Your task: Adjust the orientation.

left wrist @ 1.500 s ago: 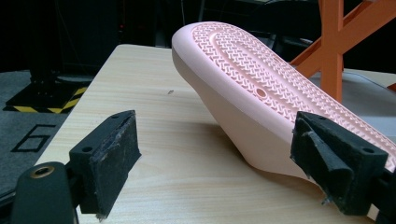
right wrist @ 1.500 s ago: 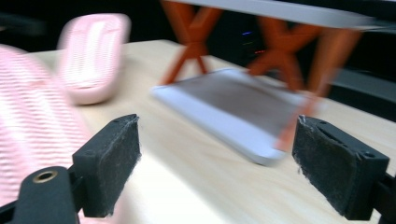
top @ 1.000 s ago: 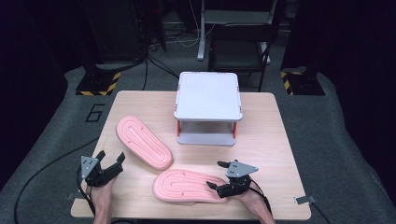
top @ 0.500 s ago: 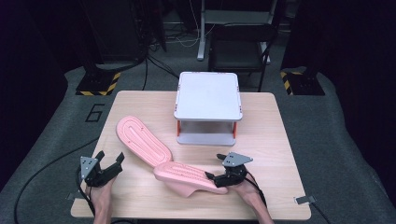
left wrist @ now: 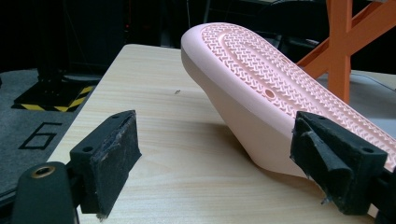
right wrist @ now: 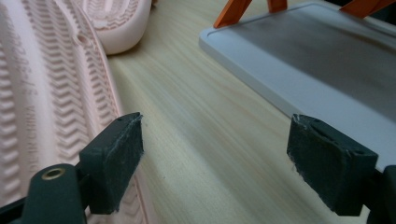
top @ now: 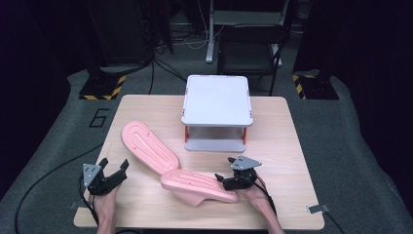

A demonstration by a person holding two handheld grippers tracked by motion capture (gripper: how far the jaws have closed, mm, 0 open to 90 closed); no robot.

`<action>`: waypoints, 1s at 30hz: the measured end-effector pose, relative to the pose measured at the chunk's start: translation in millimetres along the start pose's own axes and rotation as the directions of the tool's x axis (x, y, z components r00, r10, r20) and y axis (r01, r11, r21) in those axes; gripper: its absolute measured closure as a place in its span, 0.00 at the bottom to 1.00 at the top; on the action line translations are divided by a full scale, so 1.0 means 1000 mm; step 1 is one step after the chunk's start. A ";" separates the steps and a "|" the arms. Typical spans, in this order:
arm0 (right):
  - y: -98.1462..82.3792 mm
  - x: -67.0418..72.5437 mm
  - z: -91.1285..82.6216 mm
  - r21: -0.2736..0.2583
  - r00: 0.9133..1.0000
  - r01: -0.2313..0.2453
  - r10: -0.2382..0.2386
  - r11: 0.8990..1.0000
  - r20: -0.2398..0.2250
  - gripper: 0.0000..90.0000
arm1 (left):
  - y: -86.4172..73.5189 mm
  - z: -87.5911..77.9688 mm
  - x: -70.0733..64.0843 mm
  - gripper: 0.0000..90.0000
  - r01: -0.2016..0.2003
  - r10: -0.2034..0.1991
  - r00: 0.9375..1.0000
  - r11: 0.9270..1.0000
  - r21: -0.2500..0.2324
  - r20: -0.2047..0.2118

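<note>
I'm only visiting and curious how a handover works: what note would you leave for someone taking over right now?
Left hand-held gripper: open, holds nothing, near the table's front left corner.
Right hand-held gripper: open, at the near pink slipper's heel end, with the sole beside one jaw and not between them.
Things: both slippers lie sole up. The near one is tilted, with its toe against the far slipper. The white rack stands behind them.
Done: no slipper is on the rack.
Left: probably grip each slipper and place it on the rack.
</note>
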State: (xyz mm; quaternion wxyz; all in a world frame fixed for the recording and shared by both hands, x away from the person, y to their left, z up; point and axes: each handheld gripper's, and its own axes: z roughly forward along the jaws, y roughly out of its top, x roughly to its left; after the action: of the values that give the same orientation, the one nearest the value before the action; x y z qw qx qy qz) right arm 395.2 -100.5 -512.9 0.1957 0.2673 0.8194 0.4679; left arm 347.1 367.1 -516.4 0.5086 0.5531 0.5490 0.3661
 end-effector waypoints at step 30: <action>-0.007 0.040 -0.040 -0.097 0.969 0.215 -0.224 0.972 -0.107 0.64 | 0.001 -0.001 0.001 0.17 0.000 0.000 1.000 1.000 0.016 0.003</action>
State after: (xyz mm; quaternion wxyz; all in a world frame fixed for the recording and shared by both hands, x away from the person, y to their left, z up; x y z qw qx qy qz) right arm 339.6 -105.0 -503.1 0.2091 0.1386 0.8334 0.4924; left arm 346.0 368.0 -515.3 0.5050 0.5574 0.5512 0.3611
